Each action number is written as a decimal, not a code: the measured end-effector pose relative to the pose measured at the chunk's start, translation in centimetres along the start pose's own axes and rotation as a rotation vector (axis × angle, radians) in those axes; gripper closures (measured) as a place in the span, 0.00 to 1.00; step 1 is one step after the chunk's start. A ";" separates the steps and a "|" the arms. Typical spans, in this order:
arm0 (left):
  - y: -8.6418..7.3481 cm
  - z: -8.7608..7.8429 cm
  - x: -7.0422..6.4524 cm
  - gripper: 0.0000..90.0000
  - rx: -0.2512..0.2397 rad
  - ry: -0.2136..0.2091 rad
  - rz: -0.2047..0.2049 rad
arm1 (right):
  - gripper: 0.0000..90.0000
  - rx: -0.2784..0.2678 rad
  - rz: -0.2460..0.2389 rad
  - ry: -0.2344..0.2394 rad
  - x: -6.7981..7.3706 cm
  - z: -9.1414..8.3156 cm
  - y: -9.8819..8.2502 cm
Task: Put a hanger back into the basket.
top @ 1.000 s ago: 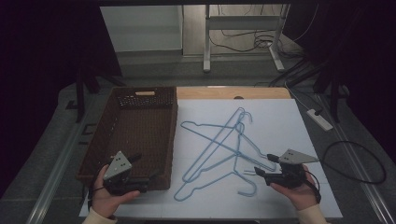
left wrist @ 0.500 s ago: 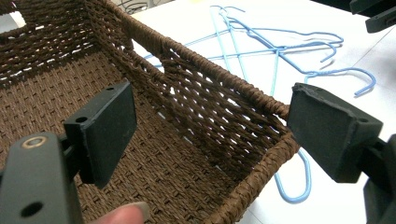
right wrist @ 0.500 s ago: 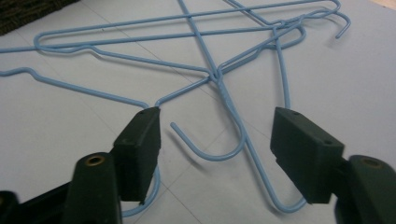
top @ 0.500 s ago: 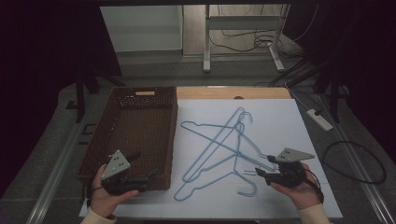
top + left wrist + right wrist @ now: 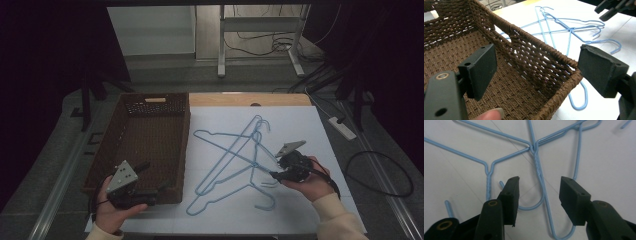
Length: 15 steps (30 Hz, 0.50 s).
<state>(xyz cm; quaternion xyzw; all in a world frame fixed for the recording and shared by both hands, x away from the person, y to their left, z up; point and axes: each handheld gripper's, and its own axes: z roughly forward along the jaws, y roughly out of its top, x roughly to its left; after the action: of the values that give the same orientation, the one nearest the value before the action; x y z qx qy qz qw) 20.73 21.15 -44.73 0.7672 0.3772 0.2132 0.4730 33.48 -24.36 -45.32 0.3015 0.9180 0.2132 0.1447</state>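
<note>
Several light-blue wire hangers [image 5: 235,160] lie crossed in a heap on the white table sheet [image 5: 300,125]. My right gripper [image 5: 278,174] is open at the heap's right side. In the right gripper view its jaws straddle a hanger hook and twisted neck [image 5: 539,173], without touching them. My left gripper [image 5: 150,191] is open at the near right corner of the brown woven basket [image 5: 150,135]. The left gripper view has the basket's right rim [image 5: 544,52] running between the open jaws, with the hangers [image 5: 571,30] beyond.
The basket is empty inside. A wooden strip [image 5: 250,99] borders the sheet's far edge. A power strip [image 5: 342,127] and a looping black cable [image 5: 380,172] lie off the table's right side. A desk frame [image 5: 260,35] stands behind.
My right gripper has edged slightly left and forward over the hanger hooks. My left gripper has stayed by the basket's near corner.
</note>
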 end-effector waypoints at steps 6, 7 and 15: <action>0.0 0.2 -0.1 0.18 0.006 -0.003 0.004 | 0.58 0.087 -0.034 0.007 -0.5 2.2 1.3; 0.0 0.2 -0.1 0.18 0.008 -0.003 0.005 | 0.59 0.106 -0.047 0.003 -0.5 2.7 1.6; -0.1 0.4 -0.1 0.18 0.012 -0.005 0.005 | 0.71 0.185 -0.126 -0.021 -0.1 4.9 3.0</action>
<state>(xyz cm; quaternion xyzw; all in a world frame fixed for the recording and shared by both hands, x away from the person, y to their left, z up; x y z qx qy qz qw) 20.91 20.91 -44.97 0.7717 0.3753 0.2102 0.4685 36.97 -20.74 -48.15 0.2576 0.9492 0.1149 0.1391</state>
